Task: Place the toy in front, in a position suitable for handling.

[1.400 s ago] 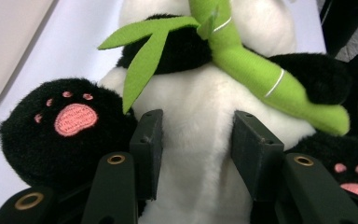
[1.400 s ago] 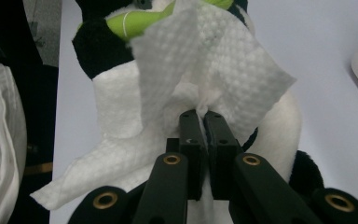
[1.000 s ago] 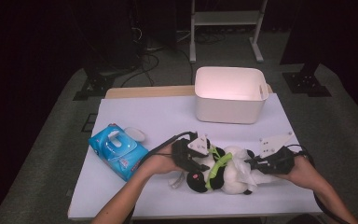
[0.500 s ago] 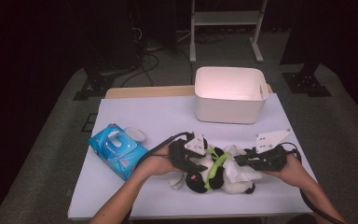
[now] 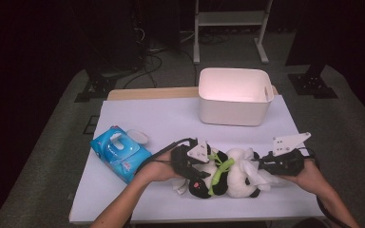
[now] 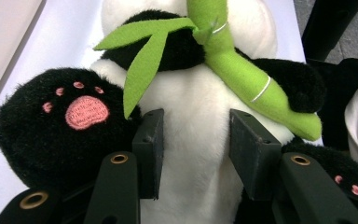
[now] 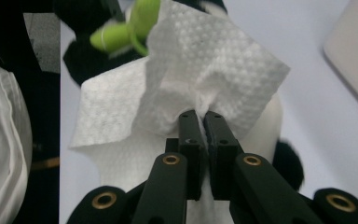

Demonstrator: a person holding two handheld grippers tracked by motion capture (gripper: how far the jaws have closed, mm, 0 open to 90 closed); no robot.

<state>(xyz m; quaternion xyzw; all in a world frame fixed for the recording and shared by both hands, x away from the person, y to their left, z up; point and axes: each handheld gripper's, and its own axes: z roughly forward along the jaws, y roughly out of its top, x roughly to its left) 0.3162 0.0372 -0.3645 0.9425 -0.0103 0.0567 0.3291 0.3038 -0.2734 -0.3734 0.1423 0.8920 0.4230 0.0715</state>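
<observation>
A white table [image 5: 171, 118] is carrying everything here. Toward its left a blue pack of wet wipes [image 5: 120, 153] is lying flat with its lid flap standing open, and a small white oval object [image 5: 137, 137] is sitting just beside its far edge. Nothing is lying between the pack and the plush toy. At the far right of the table a white bin [image 5: 235, 96] is standing upright, well apart from the hands; its inside is looking bare from the high view.

Near the front edge, in the middle, a plush panda [image 5: 228, 175] is lying on its back, hugging a green bamboo stalk [image 6: 242, 74] across its belly. The left gripper [image 5: 194, 161] is coming in from the left side of the toy, its jaws standing partly apart and pressing into the white belly on either side, with a black paw and its pink pad just to one side in the left gripper view.

The right gripper [image 5: 261, 167] is reaching in from the right, jaws pinched nearly together on a crumpled white wipe [image 7: 186, 93]. The wipe is fanning out beyond the fingertips and resting against the panda's white fur, close to the bamboo end, covering part of the toy
</observation>
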